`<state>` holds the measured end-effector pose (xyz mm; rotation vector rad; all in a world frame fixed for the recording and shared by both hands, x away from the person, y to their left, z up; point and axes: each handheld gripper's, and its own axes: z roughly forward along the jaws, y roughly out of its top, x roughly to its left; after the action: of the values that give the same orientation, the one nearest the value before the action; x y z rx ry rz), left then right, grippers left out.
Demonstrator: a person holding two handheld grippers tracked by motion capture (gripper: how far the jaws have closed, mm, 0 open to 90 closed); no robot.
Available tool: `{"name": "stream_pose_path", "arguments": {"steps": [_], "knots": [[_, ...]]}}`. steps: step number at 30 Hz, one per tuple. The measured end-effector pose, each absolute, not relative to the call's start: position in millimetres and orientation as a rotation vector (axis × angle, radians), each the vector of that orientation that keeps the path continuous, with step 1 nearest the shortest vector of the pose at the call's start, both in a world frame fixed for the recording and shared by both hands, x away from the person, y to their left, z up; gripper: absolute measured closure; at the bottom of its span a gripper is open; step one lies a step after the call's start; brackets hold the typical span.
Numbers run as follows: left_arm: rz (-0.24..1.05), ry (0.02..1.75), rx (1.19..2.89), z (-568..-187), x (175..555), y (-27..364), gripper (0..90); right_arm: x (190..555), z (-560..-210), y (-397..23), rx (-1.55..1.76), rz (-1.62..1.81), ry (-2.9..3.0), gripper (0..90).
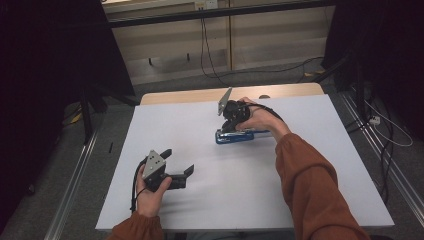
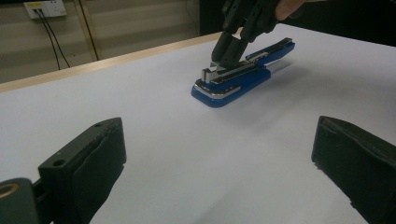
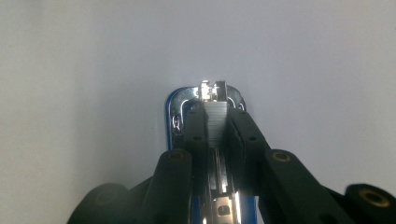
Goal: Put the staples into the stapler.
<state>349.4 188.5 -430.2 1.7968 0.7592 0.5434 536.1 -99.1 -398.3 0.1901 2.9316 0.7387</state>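
White table (image 1: 300, 175) carrying blue stapler (image 1: 235, 136), lying directly under right gripper (image 1: 231, 126). Right forearm reaching forward, gripper pointing down, jaws pinching stapler's metal staple strip (image 3: 217, 122). Left gripper (image 1: 179, 164) resting near edge, jaws gaping wide, aiming toward stapler.

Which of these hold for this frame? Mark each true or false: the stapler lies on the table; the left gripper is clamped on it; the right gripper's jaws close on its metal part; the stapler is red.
1. The blue stapler lies on the white table. True.
2. The left gripper is clamped on the stapler. False: it sits open, apart from it, nearer the person.
3. The right gripper has its jaws closed on the stapler's metal staple channel. True.
4. The stapler is red. False: it is blue with silver metal.
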Motion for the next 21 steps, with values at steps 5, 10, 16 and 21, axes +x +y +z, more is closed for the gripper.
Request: {"name": "stream_pose_path", "arguments": {"steps": [5, 10, 16, 21], "knots": [[0.541, 0.762, 1.794, -430.2, 349.0, 188.1, 3.1, 536.4, -397.6, -97.6, 0.166, 0.723, 2.934, 79.3], [0.542, 0.760, 1.795, -430.0, 348.9, 188.4, 3.1, 537.3, -397.1, -96.8, 0.164, 0.741, 2.925, 79.3], [0.542, 0.759, 1.794, -430.0, 348.9, 188.5, 3.1, 537.5, -399.7, -94.1, 0.148, 0.721, 2.931, 79.4], [0.540, 0.760, 1.794, -430.0, 348.9, 188.6, 3.1, 537.6, -400.7, -93.6, 0.156, 0.697, 2.936, 79.3]]}}
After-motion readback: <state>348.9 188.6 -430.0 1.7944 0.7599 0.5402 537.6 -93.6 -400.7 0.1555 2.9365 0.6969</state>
